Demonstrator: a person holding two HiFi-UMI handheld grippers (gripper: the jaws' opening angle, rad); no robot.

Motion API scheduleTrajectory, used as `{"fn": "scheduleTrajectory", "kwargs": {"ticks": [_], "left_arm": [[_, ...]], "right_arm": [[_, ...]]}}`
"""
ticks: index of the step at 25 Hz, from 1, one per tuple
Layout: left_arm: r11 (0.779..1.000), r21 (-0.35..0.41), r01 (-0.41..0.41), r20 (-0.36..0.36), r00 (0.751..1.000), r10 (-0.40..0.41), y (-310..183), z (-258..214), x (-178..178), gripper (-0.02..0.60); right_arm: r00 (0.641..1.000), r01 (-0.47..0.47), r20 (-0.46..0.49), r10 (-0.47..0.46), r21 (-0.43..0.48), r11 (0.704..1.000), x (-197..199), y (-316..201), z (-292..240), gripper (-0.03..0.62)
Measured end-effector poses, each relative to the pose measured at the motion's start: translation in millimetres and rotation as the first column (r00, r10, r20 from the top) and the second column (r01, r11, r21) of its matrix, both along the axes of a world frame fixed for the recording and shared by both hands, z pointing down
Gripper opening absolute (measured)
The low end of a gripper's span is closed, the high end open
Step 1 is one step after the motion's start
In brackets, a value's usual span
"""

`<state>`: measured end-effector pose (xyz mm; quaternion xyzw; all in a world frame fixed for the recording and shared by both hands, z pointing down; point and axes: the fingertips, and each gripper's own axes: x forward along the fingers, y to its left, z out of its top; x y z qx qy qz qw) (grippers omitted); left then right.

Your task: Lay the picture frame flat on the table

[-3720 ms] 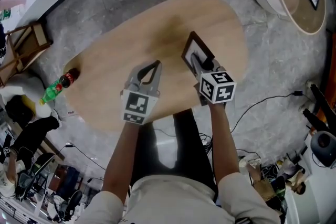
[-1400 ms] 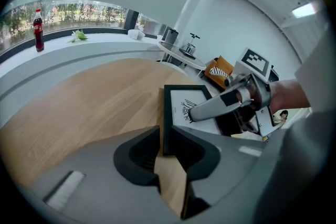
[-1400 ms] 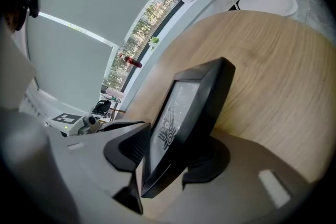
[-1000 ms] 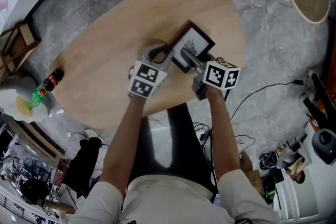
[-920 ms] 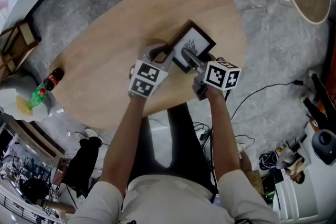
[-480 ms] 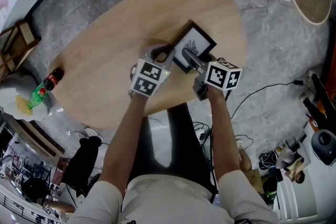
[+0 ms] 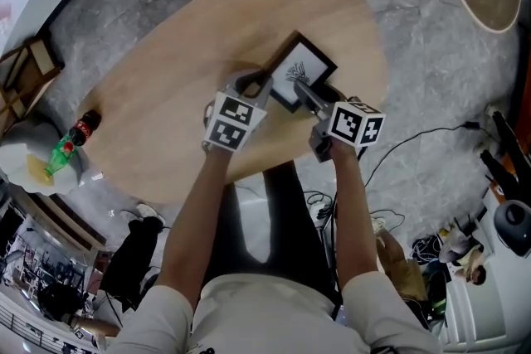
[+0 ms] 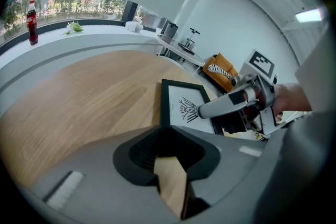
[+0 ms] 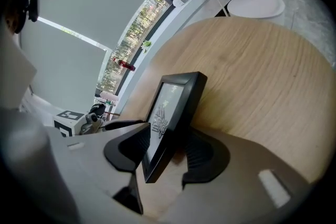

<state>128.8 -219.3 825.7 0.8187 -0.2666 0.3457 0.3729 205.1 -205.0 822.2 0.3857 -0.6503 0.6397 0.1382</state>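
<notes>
Right tongs [image 7: 302, 93] stand at their widest and are opening, with the lower edge of the black picture frame [image 7: 304, 69] between the pads. The frame is not flat: it leans tilted there, over the oval wooden table [image 7: 166, 87], close to the table's near edge and toward its right end. Left tongs [image 7: 252, 84] are narrow and closing at the frame's left corner, which runs in at their tips; it is black against black, so I can't tell whether the pads press on it. I see the white sheet with its dark line drawing facing up and to my left. Past the table's left end a cola bottle [image 8: 32, 14] stands upright on a white ledge.
</notes>
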Motion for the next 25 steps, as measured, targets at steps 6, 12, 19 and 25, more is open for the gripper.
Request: {"fn": "scheduleTrajectory", "kwargs": {"ticks": [6, 12, 19, 25], "left_arm": [[1.0, -0.006, -0.005, 0.011, 1.0, 0.005, -1, 1, 0, 0.078], [1.0, -0.02, -0.011, 0.021, 1.0, 0.012, 1, 6, 1, 0.084], [0.999, -0.037, -0.009, 0.021, 1.0, 0.009, 2, 8, 0, 0.089], [0.998, -0.059, 0.026, -0.027, 0.999, -0.028, 1, 7, 5, 0.154]], "right_arm": [[1.0, -0.018, 0.0, 0.018, -0.007, 1.0, 9, 7, 0, 0.195], [1.0, -0.03, -0.007, 0.03, -0.027, 0.999, 17, 20, 3, 0.195], [0.999, -0.045, -0.025, 0.043, -0.045, 0.998, 30, 33, 2, 0.195], [0.999, -0.033, -0.04, 0.032, -0.033, 0.999, 38, 34, -16, 0.192]]}}
